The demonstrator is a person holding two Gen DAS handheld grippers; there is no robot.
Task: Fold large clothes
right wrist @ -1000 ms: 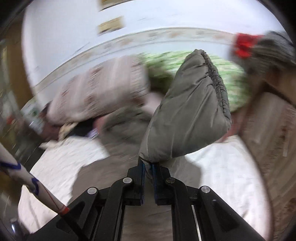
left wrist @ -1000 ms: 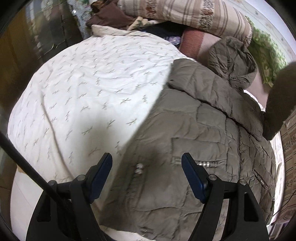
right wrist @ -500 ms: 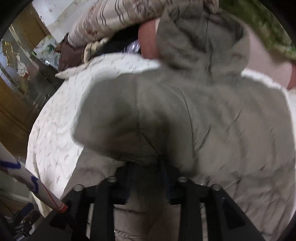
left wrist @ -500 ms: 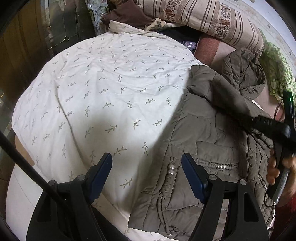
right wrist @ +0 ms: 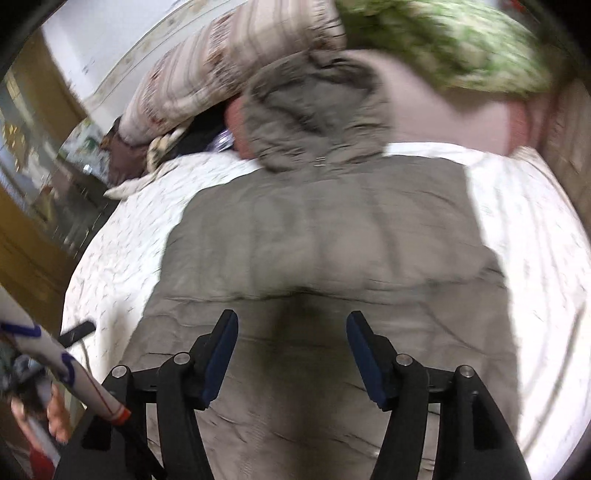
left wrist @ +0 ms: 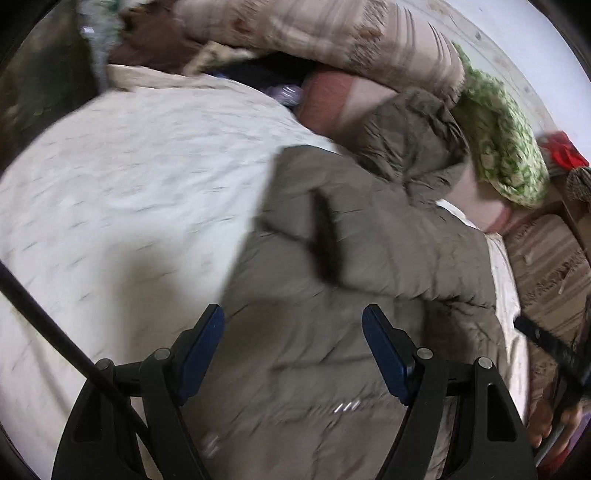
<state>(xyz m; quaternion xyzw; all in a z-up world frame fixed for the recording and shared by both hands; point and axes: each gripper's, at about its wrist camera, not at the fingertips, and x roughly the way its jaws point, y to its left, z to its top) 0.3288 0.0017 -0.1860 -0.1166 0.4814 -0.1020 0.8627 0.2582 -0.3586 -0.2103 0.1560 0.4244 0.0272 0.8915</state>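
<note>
A padded olive-grey jacket (right wrist: 332, 236) lies spread on a bed (right wrist: 535, 229) covered by a white sheet with a small sprig print. In the right wrist view its hood (right wrist: 314, 110) points toward the head of the bed, resting against a pink pillow (right wrist: 443, 118). A sleeve (left wrist: 369, 251) is folded across the body of the jacket, forming a thick ridge from side to side.

The right gripper (right wrist: 291, 354) hovers just above the lower part of the jacket with its 2 blue-padded fingers spread wide, holding nothing. The left gripper (left wrist: 293, 350) also stands wide apart and empty, over the jacket's side near its edge on the sheet.

Beyond the hood sit a striped beige pillow (left wrist: 332, 33) and a green-and-white patterned bundle (left wrist: 506, 147). Both views are motion-blurred, so finer details of the jacket's surface cannot be made out.
</note>
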